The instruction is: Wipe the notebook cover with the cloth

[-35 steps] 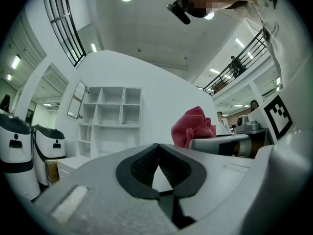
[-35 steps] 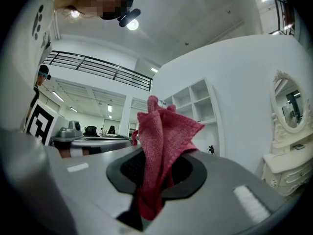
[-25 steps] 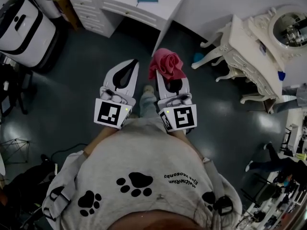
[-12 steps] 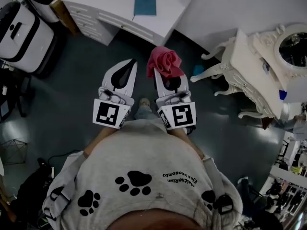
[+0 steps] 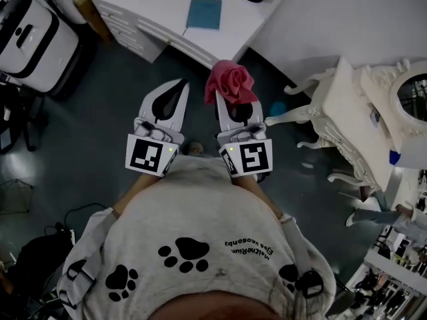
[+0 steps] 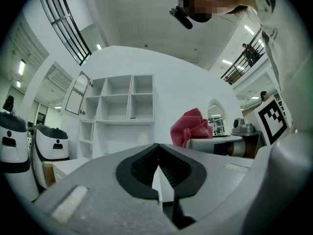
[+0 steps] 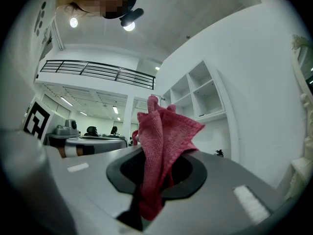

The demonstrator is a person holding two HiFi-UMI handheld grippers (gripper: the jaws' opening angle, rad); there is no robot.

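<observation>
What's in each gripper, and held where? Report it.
Right gripper: shut on the cloth, pinched by its bunched lower end. Left gripper: shut, empty.

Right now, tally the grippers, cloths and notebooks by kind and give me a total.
Grippers: 2, left gripper and right gripper
Cloths: 1, pink cloth, clamped in the right gripper
Notebooks: 1, blue notebook, on the white desk
Total: 4
</observation>
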